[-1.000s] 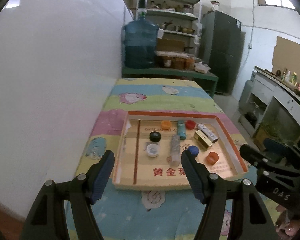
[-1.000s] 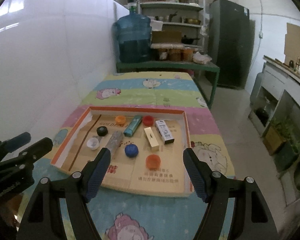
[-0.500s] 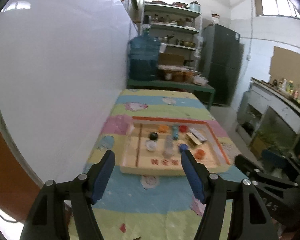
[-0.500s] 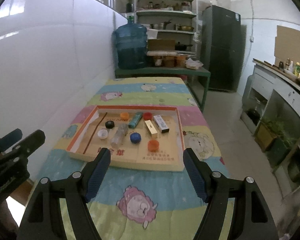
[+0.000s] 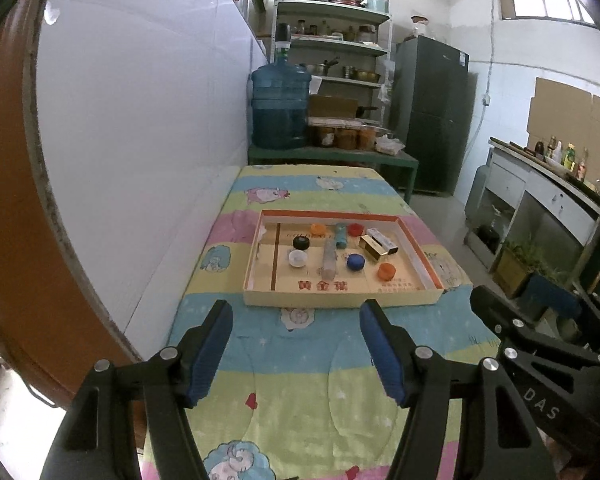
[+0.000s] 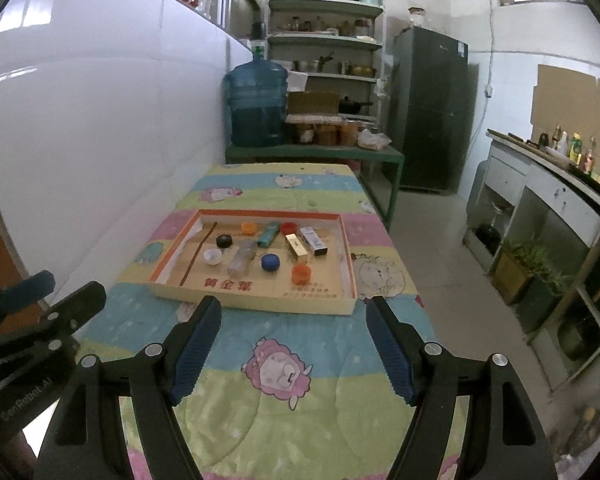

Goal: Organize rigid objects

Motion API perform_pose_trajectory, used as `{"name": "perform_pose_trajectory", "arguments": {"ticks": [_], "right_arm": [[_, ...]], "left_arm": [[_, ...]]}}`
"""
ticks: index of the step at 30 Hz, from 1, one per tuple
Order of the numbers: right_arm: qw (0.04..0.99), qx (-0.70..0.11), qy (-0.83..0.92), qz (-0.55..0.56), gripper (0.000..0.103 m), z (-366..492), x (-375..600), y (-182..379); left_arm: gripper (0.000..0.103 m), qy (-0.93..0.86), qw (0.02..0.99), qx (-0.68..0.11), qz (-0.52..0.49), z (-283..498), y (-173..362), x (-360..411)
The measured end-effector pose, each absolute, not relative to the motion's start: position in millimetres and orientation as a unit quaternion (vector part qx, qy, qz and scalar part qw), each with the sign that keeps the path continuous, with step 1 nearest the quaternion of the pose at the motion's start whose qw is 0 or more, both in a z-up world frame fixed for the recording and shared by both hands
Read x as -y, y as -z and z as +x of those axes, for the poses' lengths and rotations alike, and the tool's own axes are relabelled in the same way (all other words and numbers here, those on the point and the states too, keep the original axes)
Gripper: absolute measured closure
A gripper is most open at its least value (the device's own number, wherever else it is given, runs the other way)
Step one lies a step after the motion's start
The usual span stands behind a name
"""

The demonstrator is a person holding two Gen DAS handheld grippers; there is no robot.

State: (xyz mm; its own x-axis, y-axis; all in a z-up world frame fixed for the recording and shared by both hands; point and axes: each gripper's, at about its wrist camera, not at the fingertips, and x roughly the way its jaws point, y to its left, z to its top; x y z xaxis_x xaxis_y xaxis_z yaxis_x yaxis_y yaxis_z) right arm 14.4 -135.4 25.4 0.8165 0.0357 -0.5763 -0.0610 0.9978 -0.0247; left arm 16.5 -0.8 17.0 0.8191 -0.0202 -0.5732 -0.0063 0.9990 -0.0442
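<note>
A shallow cardboard tray (image 5: pixel 340 300) (image 6: pixel 260 300) lies on the cartoon-print cloth. It holds a blue cap (image 5: pixel 355 262) (image 6: pixel 270 262), an orange cap (image 5: pixel 386 271) (image 6: pixel 301 274), a clear tube (image 5: pixel 329 258) (image 6: pixel 242 258), a gold box (image 5: pixel 374 248) (image 6: pixel 296 247), a teal tube (image 5: pixel 341 235), and black (image 5: pixel 301 243), white (image 5: pixel 298 258) and red (image 5: pixel 355 229) caps. My left gripper (image 5: pixel 295 312) hangs before the tray's near edge, its jaws closing with nothing between them. My right gripper (image 6: pixel 293 306) is open and empty, also short of the tray.
A white wall (image 5: pixel 148 152) runs along the table's left side. Behind the table stand a blue water jug (image 5: pixel 281 108), a green bench (image 5: pixel 332 158), shelves and a dark fridge (image 5: pixel 432 116). A counter (image 6: pixel 560 184) with bottles lines the right side, across a floor aisle.
Both grippers have drawn back from the tray and risen a little, so the tray now looks smaller and farther. The objects in it have not moved.
</note>
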Motion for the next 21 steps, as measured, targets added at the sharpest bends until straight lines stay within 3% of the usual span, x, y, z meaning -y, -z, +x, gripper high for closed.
{"name": "perform_pose_trajectory", "arguments": {"ticks": [21], "right_arm": [[0.955, -0.293, -0.027, -0.026, 0.027, 4.2, 136.1, -35.5]], "left_arm": [[0.037, -0.004, 0.957, -0.288, -0.019, 4.0, -24.9, 1.6]]}}
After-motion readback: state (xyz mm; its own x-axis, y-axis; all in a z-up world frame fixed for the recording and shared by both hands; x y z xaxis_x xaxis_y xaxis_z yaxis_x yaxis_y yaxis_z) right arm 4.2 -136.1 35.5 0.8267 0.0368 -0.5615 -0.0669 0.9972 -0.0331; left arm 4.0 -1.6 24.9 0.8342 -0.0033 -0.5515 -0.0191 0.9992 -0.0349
